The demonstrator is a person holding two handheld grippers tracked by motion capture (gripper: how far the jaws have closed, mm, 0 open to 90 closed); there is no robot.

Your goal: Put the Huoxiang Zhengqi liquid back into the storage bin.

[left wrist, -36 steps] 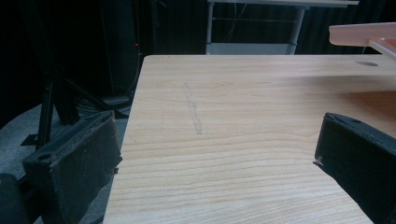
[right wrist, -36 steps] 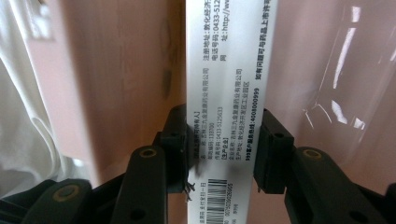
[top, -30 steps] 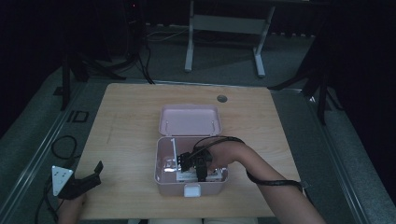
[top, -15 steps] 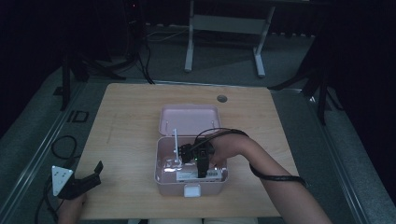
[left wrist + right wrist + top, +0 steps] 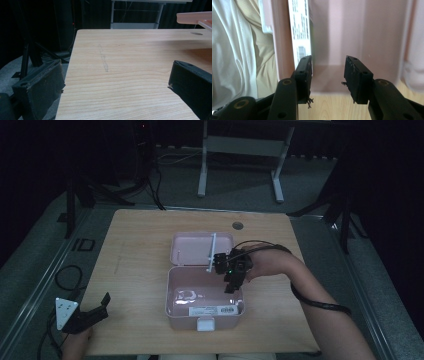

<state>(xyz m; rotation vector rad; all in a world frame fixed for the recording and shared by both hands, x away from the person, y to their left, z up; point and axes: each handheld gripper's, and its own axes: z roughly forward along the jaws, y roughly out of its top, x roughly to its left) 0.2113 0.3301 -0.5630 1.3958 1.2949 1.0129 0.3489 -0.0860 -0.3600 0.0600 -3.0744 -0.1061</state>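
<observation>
The right gripper (image 5: 231,276) hung over the far right corner of the open pink box (image 5: 175,292), jaws parted with nothing between them. A white stick (image 5: 211,252) leaned across the box's lid (image 5: 192,245). The left gripper (image 5: 92,312) rested wide open at the wooden table's (image 5: 140,235) near left edge, well apart.

I see my right hand-held gripper (image 5: 328,75) with its jaws apart and nothing between them, over the pink box (image 5: 352,32). A printed label (image 5: 299,27) lies along the box wall; the desk (image 5: 329,107) is below.
</observation>
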